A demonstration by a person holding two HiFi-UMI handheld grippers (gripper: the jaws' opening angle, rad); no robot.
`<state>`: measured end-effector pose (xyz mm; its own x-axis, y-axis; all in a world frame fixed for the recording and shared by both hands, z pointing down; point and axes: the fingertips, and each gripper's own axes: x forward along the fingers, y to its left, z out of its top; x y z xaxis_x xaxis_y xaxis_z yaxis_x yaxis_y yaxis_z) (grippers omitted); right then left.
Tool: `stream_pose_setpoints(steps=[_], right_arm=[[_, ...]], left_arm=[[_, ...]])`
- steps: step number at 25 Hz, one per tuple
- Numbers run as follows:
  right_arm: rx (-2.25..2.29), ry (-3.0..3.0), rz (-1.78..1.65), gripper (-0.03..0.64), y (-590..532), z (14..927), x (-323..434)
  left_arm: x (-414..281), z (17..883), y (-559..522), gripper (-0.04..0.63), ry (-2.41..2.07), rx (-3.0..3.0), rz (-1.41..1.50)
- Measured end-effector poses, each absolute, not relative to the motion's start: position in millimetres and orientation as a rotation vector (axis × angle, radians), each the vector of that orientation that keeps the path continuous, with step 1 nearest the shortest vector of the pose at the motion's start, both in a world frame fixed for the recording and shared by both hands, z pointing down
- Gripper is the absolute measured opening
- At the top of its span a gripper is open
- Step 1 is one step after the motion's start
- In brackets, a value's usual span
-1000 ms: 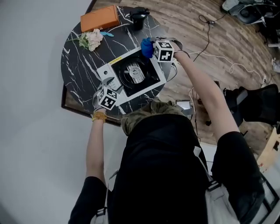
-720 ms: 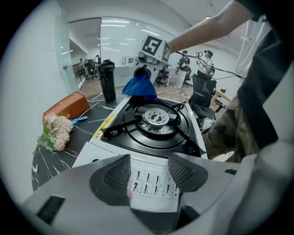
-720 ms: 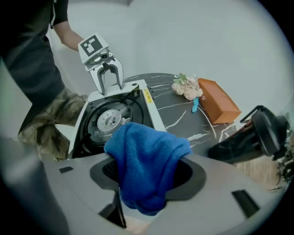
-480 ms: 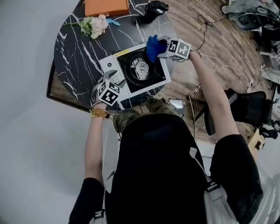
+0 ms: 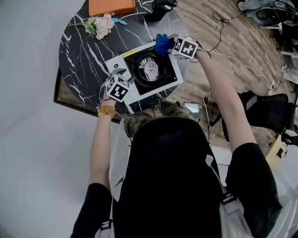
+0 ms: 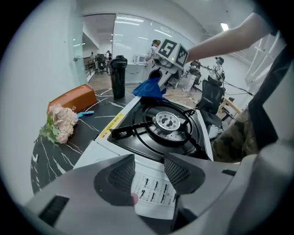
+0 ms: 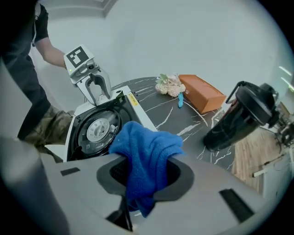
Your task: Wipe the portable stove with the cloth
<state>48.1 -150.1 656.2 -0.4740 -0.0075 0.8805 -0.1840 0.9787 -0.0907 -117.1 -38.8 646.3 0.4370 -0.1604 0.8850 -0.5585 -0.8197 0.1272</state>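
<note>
The portable stove [image 5: 155, 89] is white with a black top and a round burner [image 5: 150, 69], and it sits on the round black marble table [image 5: 79, 56]. My right gripper [image 5: 170, 44] is shut on the blue cloth [image 5: 161, 44] at the stove's far right corner. Its jaws have just been closing with the cloth [image 7: 146, 146] bunched between the pads. My left gripper [image 5: 122, 74] hovers over the stove's white control end. Its jaws [image 6: 149, 175] have just been closing but stand open, with only the printed label [image 6: 154, 193] below the gap.
At the table's far side lie an orange box [image 5: 111, 6], a small bunch of flowers [image 5: 100, 25] and a black bottle [image 7: 242, 117]. The table edge runs close to the stove's near side. Cables and a black chair [image 5: 270, 109] are on the wooden floor to the right.
The head view has shifted. The cloth hung lower over the black top half a second ago and is now bunched at the corner. The left gripper has barely moved.
</note>
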Motion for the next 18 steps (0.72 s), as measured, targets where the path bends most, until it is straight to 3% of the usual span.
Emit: stream_pose_setpoints(steps=[18], right_arm=[[0.332,-2.151,0.272,0.080,-66.7,657.1,65.6]], left_arm=[[-111.1,653.9,-38.2,0.186,-0.617,2.208,1.406]])
